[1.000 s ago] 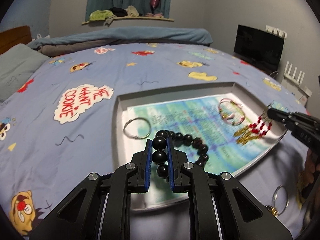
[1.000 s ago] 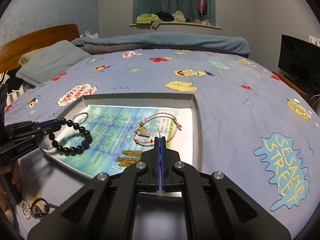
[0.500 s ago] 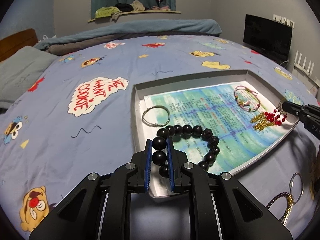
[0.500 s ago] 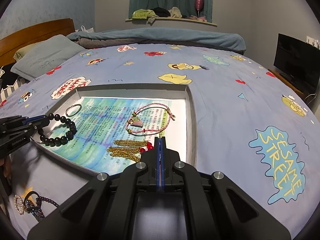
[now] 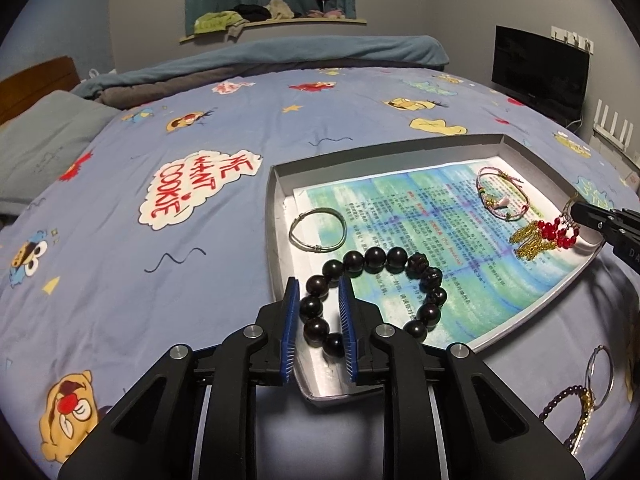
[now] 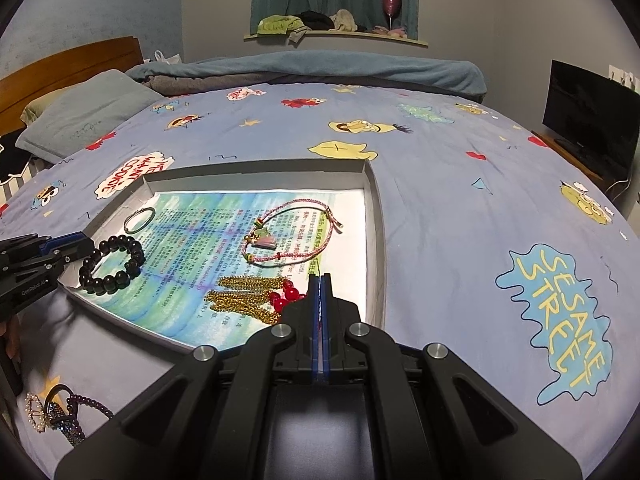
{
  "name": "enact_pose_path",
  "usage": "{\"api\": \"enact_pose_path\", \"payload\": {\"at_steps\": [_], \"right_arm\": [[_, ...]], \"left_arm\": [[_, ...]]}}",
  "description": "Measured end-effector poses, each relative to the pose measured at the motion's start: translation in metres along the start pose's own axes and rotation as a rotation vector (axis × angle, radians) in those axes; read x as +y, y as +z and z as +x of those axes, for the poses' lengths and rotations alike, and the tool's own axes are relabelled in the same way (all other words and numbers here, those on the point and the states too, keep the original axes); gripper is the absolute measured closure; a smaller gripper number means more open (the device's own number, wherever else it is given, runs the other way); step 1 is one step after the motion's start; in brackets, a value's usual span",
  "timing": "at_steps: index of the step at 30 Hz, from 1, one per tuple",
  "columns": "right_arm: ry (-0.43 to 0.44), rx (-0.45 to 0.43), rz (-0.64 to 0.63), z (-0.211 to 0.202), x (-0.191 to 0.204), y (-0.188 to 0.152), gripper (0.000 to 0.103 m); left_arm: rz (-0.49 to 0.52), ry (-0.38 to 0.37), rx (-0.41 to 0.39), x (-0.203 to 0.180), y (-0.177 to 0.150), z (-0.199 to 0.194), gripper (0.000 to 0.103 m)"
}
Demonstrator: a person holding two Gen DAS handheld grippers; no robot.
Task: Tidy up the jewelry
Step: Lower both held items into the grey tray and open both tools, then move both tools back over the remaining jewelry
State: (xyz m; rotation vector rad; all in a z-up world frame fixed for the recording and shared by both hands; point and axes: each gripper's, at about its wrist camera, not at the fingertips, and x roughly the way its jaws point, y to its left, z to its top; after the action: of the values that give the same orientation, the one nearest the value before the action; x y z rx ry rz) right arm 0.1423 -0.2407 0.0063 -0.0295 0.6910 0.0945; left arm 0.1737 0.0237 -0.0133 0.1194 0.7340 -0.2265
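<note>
A grey tray [image 5: 276, 216] lined with blue-green printed paper lies on the bed. My left gripper [image 5: 319, 300] is open, its blue pads on either side of a black bead bracelet [image 5: 400, 258] that rests on the tray's near left corner. My right gripper [image 6: 319, 280] is shut on a red-bead and gold-tassel piece [image 6: 256, 294] that lies on the paper; it also shows in the left wrist view [image 5: 548, 234]. A silver bangle [image 5: 318, 230] and a pink cord bracelet [image 5: 502, 196] lie in the tray.
More jewelry lies loose on the sheet outside the tray: a ring and dark beaded chain [image 5: 588, 384], and a tangled pile [image 6: 56, 416]. A pillow [image 6: 88, 112] and rolled duvet [image 6: 320, 66] sit at the far side. A TV [image 6: 592, 120] stands to the right.
My left gripper has opened and let go of the black bead bracelet, which now rests on the tray. My right gripper has lowered the red and gold piece onto the paper.
</note>
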Motion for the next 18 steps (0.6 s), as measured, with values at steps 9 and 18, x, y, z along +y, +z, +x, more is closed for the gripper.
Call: {"api": "enact_pose_path", "payload": {"at_steps": [9, 18], "right_arm": [[0.003, -0.062, 0.023, -0.012, -0.004, 0.003, 0.058], [0.027, -0.111, 0.026, -0.033, -0.002, 0.001, 0.031]], "left_arm": [[-0.01, -0.017, -0.056, -0.005, 0.003, -0.012, 0.045], [-0.038, 0.015, -0.103, -0.008, 0.003, -0.032, 0.019]]}}
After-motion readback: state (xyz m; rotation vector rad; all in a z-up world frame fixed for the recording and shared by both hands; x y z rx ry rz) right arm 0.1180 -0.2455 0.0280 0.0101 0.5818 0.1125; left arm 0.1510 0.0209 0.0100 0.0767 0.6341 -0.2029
